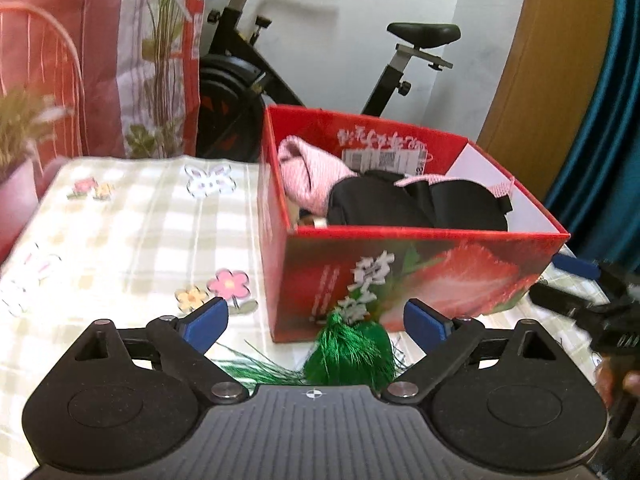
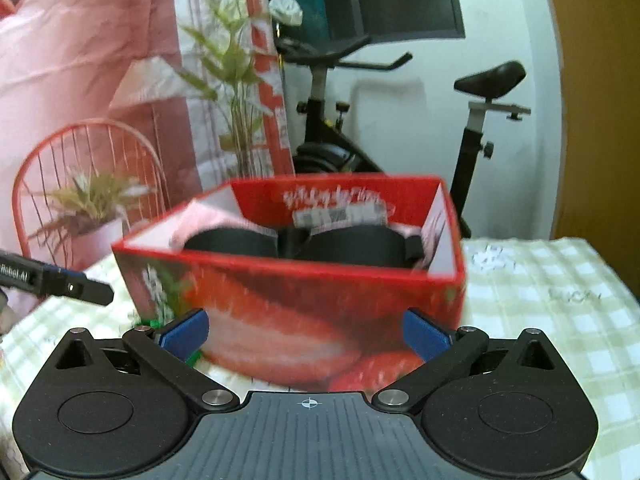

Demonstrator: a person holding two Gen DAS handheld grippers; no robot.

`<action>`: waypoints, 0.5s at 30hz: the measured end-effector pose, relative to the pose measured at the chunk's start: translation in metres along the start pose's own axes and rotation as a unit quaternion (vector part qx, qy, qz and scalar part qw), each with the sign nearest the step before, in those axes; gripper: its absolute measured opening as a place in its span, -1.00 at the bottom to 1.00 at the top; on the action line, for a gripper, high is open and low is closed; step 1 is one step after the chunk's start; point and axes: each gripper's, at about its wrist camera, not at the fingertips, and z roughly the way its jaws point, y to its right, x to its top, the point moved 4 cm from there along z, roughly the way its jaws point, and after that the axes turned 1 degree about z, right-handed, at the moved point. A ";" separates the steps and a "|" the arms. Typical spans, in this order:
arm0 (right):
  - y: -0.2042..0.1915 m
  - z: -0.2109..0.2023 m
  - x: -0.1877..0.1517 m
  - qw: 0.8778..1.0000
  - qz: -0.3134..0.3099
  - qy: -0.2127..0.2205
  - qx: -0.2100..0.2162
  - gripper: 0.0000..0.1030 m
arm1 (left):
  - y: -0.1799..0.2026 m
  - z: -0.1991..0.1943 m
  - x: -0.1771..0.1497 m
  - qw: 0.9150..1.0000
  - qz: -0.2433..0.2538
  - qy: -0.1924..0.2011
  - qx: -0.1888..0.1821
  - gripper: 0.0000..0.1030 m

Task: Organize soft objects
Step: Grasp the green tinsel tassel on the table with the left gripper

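A red strawberry-print box (image 1: 440, 276) stands on the checked tablecloth (image 1: 120, 240). Inside it lie a pink knitted cloth (image 1: 308, 176) and a black fabric item (image 1: 400, 204). A green tassel-like tuft (image 1: 348, 354) lies on the cloth just in front of the box, between the wide-apart fingers of my left gripper (image 1: 316, 324), which is open and does not press on it. In the right wrist view, my right gripper (image 2: 306, 336) is open and holds nothing, close to the box's front wall (image 2: 320, 280). The black item (image 2: 300, 242) shows over the rim.
An exercise bike (image 1: 280, 60) stands behind the table. A red wire chair (image 2: 88, 168) and a potted plant (image 2: 92, 208) are at the back left, beside a pink curtain. The other gripper (image 1: 600, 304) shows at the right edge of the left wrist view.
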 end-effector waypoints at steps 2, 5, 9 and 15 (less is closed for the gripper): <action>-0.003 0.008 -0.010 1.000 0.001 -0.009 0.002 0.99 | -0.001 0.008 -0.006 1.000 -0.012 -0.006 -0.006 0.78; -0.009 0.019 -0.025 1.000 0.001 -0.026 0.002 0.99 | -0.004 0.021 -0.013 0.999 -0.037 -0.016 -0.016 0.67; -0.020 0.030 -0.036 0.999 0.002 -0.044 0.020 0.99 | -0.004 0.037 -0.021 0.997 -0.062 -0.029 -0.032 0.39; -0.034 0.036 -0.040 0.997 -0.018 -0.058 0.040 0.92 | 0.007 0.053 -0.031 0.994 -0.070 -0.044 -0.064 -0.11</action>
